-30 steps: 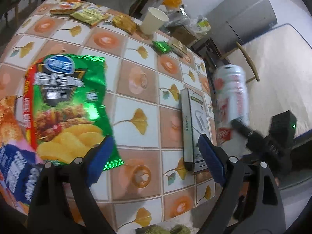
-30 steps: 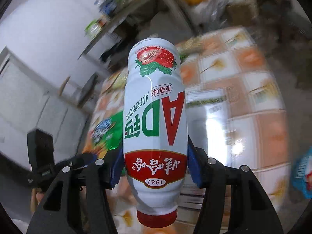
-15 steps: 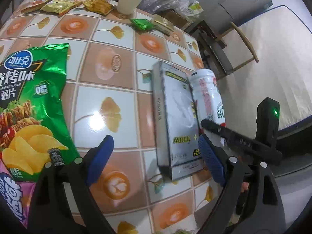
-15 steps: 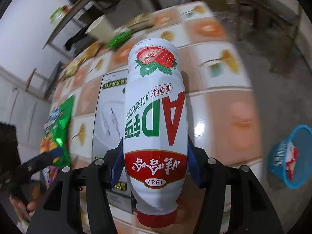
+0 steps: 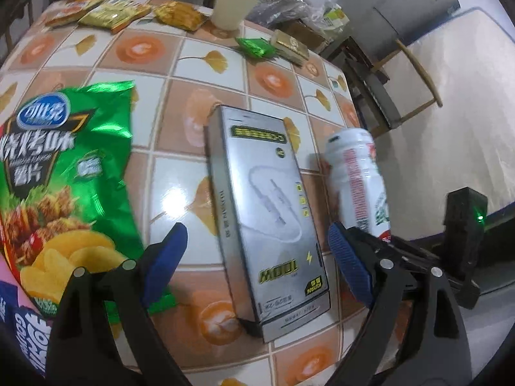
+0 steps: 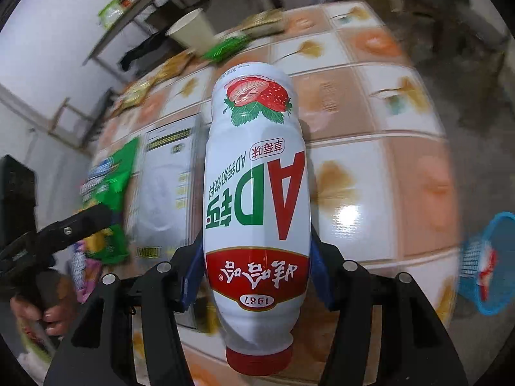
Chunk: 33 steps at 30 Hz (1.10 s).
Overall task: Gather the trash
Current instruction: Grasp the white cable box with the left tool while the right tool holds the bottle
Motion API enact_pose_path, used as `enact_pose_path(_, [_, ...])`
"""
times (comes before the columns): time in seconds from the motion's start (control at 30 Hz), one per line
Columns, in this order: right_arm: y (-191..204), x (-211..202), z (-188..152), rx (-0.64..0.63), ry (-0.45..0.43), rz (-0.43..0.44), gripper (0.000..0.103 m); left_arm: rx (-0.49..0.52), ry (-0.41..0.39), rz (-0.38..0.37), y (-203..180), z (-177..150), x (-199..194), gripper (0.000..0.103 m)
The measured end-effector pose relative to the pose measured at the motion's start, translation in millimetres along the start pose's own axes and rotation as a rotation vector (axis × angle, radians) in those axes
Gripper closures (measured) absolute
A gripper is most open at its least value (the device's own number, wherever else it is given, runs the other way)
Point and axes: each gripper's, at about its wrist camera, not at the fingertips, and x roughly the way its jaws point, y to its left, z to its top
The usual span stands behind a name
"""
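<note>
My right gripper [image 6: 256,280] is shut on a white AD strawberry drink bottle [image 6: 256,193], held cap toward the camera above the tiled table; the bottle also shows in the left wrist view [image 5: 357,183] at the table's right edge. My left gripper [image 5: 257,257] is open and empty, its fingers either side of a grey cable box [image 5: 267,212] lying flat on the table. A green crisp bag [image 5: 61,173] lies left of the box. A blue trash basket [image 6: 486,267] stands on the floor at the right.
A paper cup [image 5: 233,4], several small snack wrappers [image 5: 112,16], a green wrapper [image 5: 256,46] and a gold packet [image 5: 289,46] lie at the table's far side. A chair [image 5: 402,87] stands beyond the right edge. A blue-pink bag [image 5: 19,321] lies near left.
The right gripper has carried the bottle down beside the box at the table's right edge. The left gripper has moved right from the crisp bag to straddle the grey box.
</note>
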Motion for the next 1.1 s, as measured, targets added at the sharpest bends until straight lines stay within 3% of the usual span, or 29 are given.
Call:
enact_pose_path(0.13, [-21.1, -10.1, -3.2, 0.068, -0.026, -0.061, 0.047, 0.05, 0.008, 0.066, -21.8, 5.2, 16.1, 0.015])
enact_pose_path(0.23, [-33.5, -11.6, -6.2, 0.106, -0.028, -0.052, 0.047, 0.087, -0.003, 0.12, -37.9, 6.7, 25.6, 0.014])
enact_pose_path(0.37, [-34.9, -11.1, -9.3, 0.107, -0.031, -0.052, 0.046, 0.104, -0.003, 0.175, -48.7, 8.1, 37.7, 0.014])
enact_pose_path(0.47, [-35.7, -15.1, -10.2, 0.105, -0.046, -0.067, 0.038, 0.111, -0.002, 0.222, -52.1, 8.2, 46.0, 0.014])
enact_pose_path(0.67, [-38.6, -17.6, -13.2, 0.1, -0.048, -0.064, 0.038, 0.179, 0.004, 0.325, -59.6, 3.3, 63.0, 0.014])
enact_pose_path(0.77, [-38.4, -19.3, -15.3, 0.086, -0.057, -0.063, 0.038, 0.198, 0.007, 0.316, -58.1, 0.9, 63.3, 0.014])
enact_pose_path(0.87, [-38.5, -20.1, -17.3, 0.074, -0.06, -0.037, 0.046, 0.217, 0.011, 0.281, -56.2, -3.6, 57.6, 0.015])
enact_pose_path(1.1, [-41.5, -28.2, -33.9, 0.092, -0.038, 0.0, 0.046, 0.271, 0.075, 0.202, -50.2, -33.5, 38.7, 0.015])
